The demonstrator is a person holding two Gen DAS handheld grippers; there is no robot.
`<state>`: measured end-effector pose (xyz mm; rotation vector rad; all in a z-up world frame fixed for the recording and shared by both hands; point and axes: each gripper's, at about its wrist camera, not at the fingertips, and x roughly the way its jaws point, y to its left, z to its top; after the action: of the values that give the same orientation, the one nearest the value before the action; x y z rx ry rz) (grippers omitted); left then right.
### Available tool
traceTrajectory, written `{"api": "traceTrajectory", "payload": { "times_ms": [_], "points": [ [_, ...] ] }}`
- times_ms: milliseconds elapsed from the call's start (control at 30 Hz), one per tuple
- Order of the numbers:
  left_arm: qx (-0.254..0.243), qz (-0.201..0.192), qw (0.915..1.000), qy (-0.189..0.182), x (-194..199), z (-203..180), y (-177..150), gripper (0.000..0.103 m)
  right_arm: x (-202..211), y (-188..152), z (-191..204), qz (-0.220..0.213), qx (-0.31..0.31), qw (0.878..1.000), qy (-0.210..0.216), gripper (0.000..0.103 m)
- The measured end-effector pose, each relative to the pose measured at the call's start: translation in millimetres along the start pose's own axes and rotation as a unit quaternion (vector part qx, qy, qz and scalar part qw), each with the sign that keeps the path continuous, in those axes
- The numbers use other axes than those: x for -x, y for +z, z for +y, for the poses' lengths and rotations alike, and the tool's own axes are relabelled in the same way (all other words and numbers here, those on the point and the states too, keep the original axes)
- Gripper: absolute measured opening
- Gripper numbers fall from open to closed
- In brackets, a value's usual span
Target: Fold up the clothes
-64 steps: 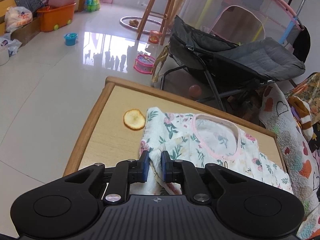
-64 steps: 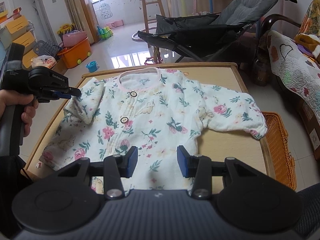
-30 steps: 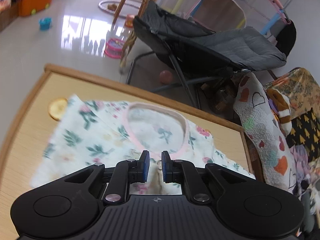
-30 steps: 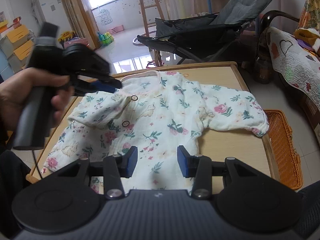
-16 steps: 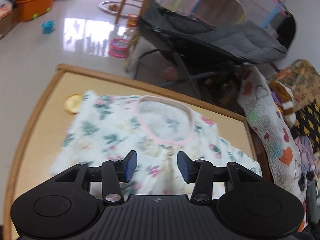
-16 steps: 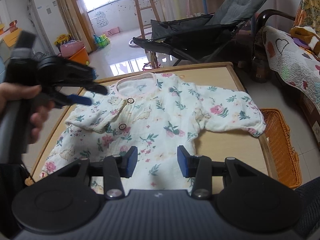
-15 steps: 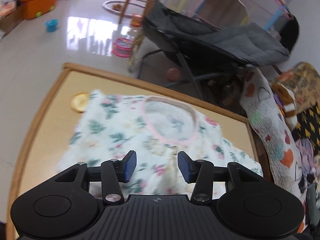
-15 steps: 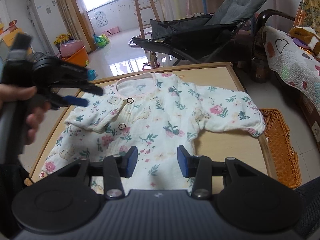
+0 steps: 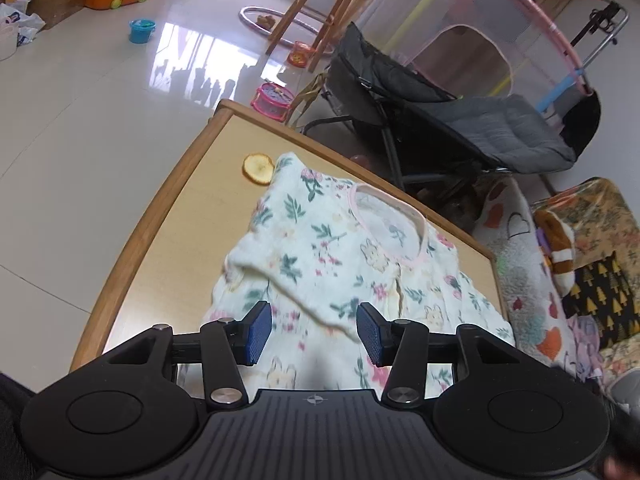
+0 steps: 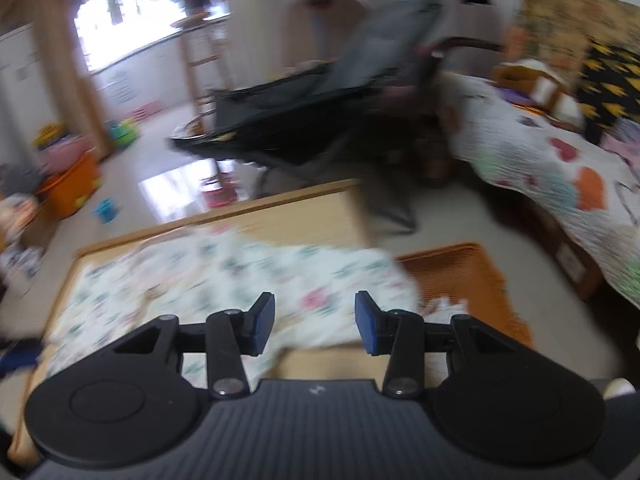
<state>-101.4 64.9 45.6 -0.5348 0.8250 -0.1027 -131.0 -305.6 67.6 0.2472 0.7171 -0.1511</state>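
Presently the left hand-held gripper (image 9: 314,330) hangs above the near part of a floral baby top (image 9: 340,264), its blue pads (image 9: 258,332) standing moderately apart with nothing clamped between them; cloth shows below the gap, not in it. The garment lies spread on the wooden desk (image 9: 192,216) directly ahead of this gripper. Its pink-trimmed neckline (image 9: 390,226) sits beyond the pads and slightly to the right. One sleeve is folded over the chest, forming a diagonal ridge that runs from ahead-left of the pads down toward the right pad. A round yellow slice (image 9: 259,169) rests on the desk further ahead and to the left, just beside the garment's far corner. Past the desk's far edge stands a grey stroller (image 9: 460,120).

The right wrist view is heavily motion-blurred. The right hand-held gripper (image 10: 315,322) is likewise parted to a middling width and holds nothing. Beneath and ahead of its pads lies the floral top (image 10: 240,276), with the unfolded sleeve end reaching toward the right-hand edge of the desk (image 10: 304,208). An orange wicker basket (image 10: 460,276) sits on the floor ahead-right of this gripper, beside the desk. Detail of the print and buttons cannot be made out in this view.
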Motion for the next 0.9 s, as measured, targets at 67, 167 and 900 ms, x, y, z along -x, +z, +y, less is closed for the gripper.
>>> {"api": "traceTrajectory", "payload": {
  "times_ms": [67, 167, 900],
  "points": [
    [0.002, -0.006, 0.9999, -0.013, 1.8, 2.8, -9.1, 0.051, -9.5, 7.6, -10.4, 0.004, -0.009, 1.0, -0.018, 0.047],
    [0.008, -0.01, 0.9994, -0.032, -0.2, 6.9, -18.5, 0.052, -27.7, 12.3, -21.0, 0.013, -0.018, 0.999, -0.037, 0.049],
    [0.028, -0.022, 0.9976, -0.059, -14.3, 31.3, -28.6, 0.052, -80.3, 2.7, -30.5, 0.085, -0.027, 0.994, -0.068, 0.024]
  ]
}}
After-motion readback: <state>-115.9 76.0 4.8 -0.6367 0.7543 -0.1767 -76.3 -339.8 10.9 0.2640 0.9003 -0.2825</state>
